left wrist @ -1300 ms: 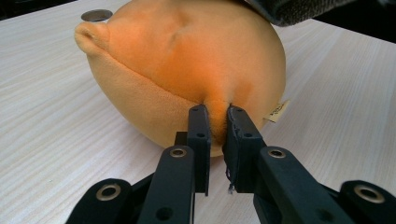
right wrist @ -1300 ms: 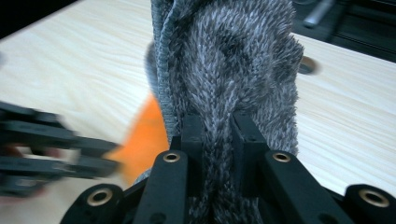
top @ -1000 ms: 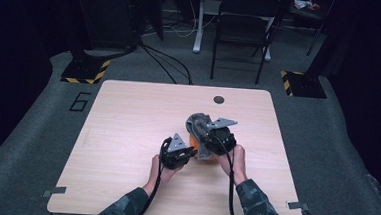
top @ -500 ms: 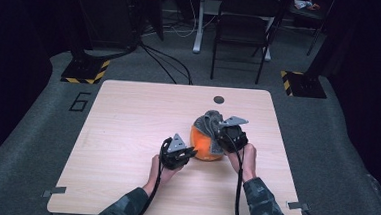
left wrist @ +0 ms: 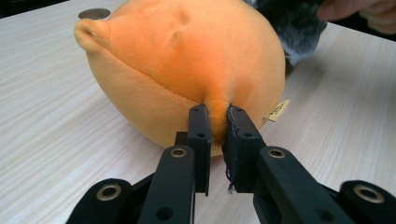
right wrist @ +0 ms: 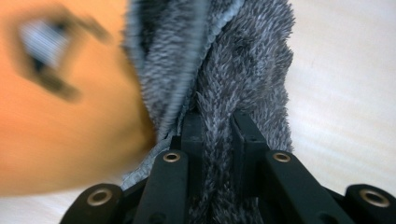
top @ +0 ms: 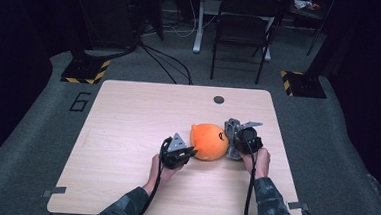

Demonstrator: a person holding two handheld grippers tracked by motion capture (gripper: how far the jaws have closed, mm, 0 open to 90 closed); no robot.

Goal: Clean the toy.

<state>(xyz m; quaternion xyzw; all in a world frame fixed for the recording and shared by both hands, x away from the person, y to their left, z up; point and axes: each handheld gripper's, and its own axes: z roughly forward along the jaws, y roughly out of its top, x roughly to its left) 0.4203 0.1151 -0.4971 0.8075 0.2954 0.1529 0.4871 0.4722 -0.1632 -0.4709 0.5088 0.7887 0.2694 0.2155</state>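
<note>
A round orange plush toy lies on the wooden table, right of centre. Its left side shows a pinch of orange fabric on which my left gripper is shut; from above that gripper sits at the toy's near-left. A grey furry cover hangs off the toy's right side, and my right gripper is shut on a fold of it. In the high view the grey fur stands between the toy and the right gripper. A black embroidered eye shows blurred on the orange.
A dark round grommet sits in the table near its far edge. A folding chair and striped floor bases stand beyond the table. Bare tabletop stretches to the left of the toy.
My right gripper has moved right and down with the grey fur, drawing it off the toy, so the orange ball now shows bare. The left gripper has stayed put.
</note>
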